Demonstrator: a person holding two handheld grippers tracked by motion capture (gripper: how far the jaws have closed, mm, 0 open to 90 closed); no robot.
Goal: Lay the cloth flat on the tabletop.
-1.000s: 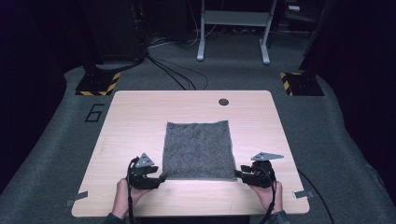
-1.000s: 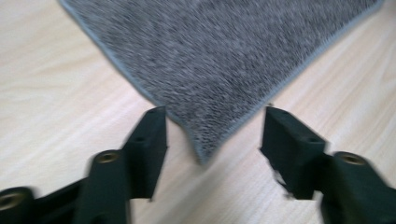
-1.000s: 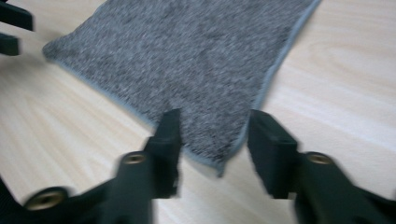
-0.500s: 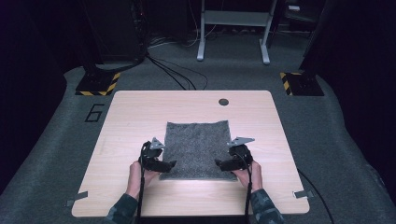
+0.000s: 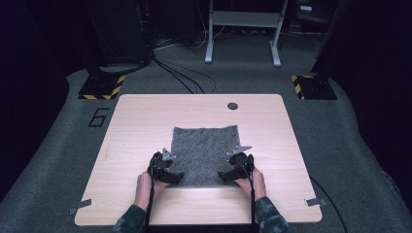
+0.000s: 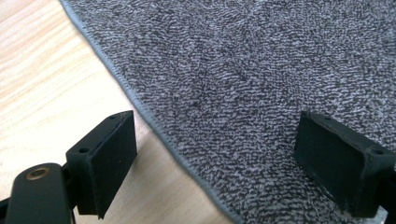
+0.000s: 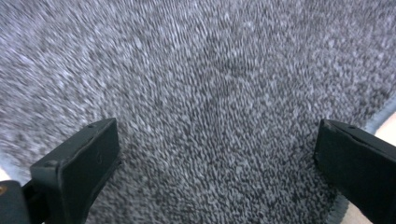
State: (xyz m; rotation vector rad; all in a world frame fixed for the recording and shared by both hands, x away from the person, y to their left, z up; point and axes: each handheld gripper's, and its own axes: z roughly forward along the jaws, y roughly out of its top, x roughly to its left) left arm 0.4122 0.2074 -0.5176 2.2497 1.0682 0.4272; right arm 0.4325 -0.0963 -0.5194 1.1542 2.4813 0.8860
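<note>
both hands slide inward onto the towel's near corners

since a second ago both hands have come in from the outer near corners of the grey towel (image 5: 206,154) toward each other and a little forward, and the towel, which lay full and square then, now looks shorter front to back, its near edge lying farther from the surface's front edge than before. the jaws of both hand-held grippers have just been opening.

nearest, two forearms in patterned sleeves come up over the front edge of the surface (image 5: 136,126). the left hand (image 5: 145,187) carries the left hand-held gripper (image 5: 176,177), which lies at the towel's near left corner. in the left gripper view its jaws stand wide apart and released, one over bare wood, the other over the cloth, with the towel's stitched hem (image 6: 159,128) running diagonally between them; the pads press on nothing.

the right hand (image 5: 254,181) carries the right hand-held gripper (image 5: 224,175) at the towel's near right corner. in the right gripper view its jaws are spread wide too, released, with grey terry cloth lying flat between them and a sliver of hem by the right-hand jaw.

beyond the grippers the towel lies flat in the middle of the light wooden surface. farther on, a dark round cable hole (image 5: 232,106) sits near the far edge, well apart from the towel. no container stands on the surface.

past the surface, black cables (image 5: 180,77) trail over grey carpet, with two yellow-and-black striped bases (image 5: 102,87) either side and a pale metal frame (image 5: 243,29) at the back.
</note>
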